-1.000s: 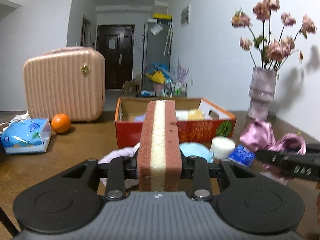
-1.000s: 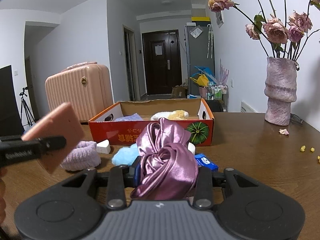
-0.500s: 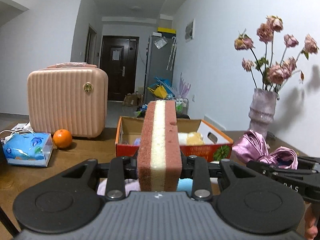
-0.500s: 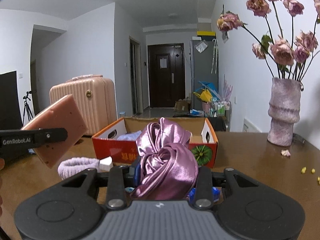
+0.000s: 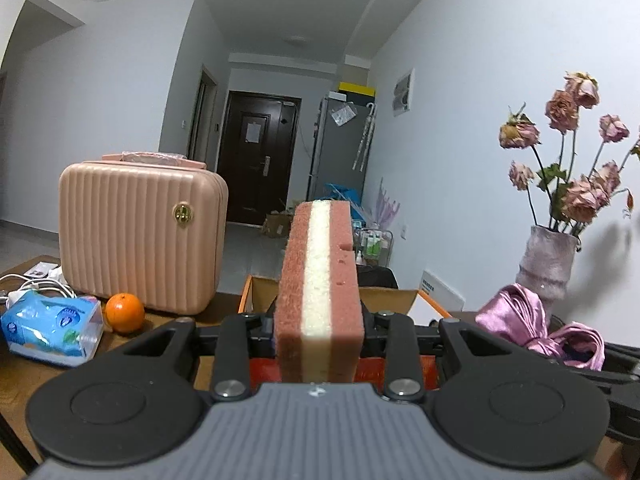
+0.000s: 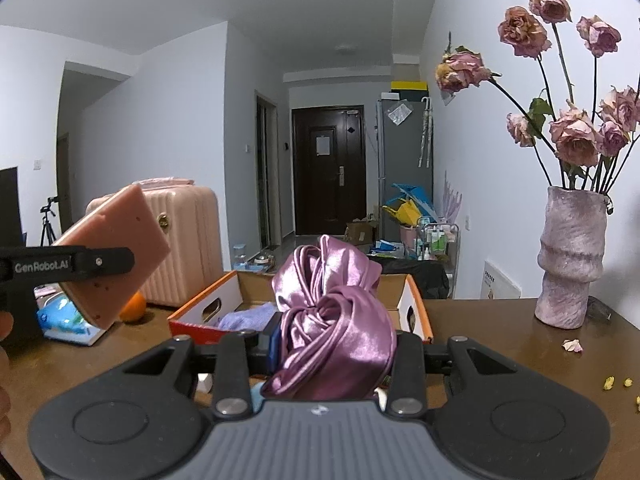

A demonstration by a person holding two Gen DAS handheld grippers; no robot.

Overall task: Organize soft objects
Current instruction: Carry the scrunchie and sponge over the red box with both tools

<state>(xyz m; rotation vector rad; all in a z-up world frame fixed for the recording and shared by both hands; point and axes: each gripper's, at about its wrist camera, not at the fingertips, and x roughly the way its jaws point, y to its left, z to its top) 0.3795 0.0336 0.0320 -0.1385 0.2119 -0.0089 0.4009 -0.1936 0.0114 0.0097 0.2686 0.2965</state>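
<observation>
Above the brown table (image 6: 500, 320), both grippers hang in the air, each clamped on something soft. The left gripper (image 5: 320, 324) pinches a sponge (image 5: 320, 292) between its jaws; the sponge stands on edge, two pink layers with a cream band down the middle, and its top reaches up in front of the dark door at the end of the hallway. From the right wrist view the same sponge (image 6: 116, 256) shows its broad pink face, tilted, with the left gripper's black finger (image 6: 80, 265) lying across it. The right gripper (image 6: 328, 344) is pressed shut on a purple satin cloth (image 6: 332, 320), a knotted bundle that bulges up and out of the jaws; in the left wrist view this cloth (image 5: 532, 324) appears off to the right, in front of the vase. Ahead of both grippers sits an open red and orange cardboard box (image 6: 208, 312) on the table, holding a lavender cloth (image 6: 248, 316); neither held item is inside it. On the left side of the table stand a ribbed pink case (image 5: 136, 236), an orange (image 5: 124, 312) just in front of it, and a blue tissue pack (image 5: 52, 328) near the orange. At the right a mottled pink vase (image 6: 570, 260) holds dried roses (image 6: 572, 136), with a few fallen petals (image 6: 572, 345) on the wood beside it.
</observation>
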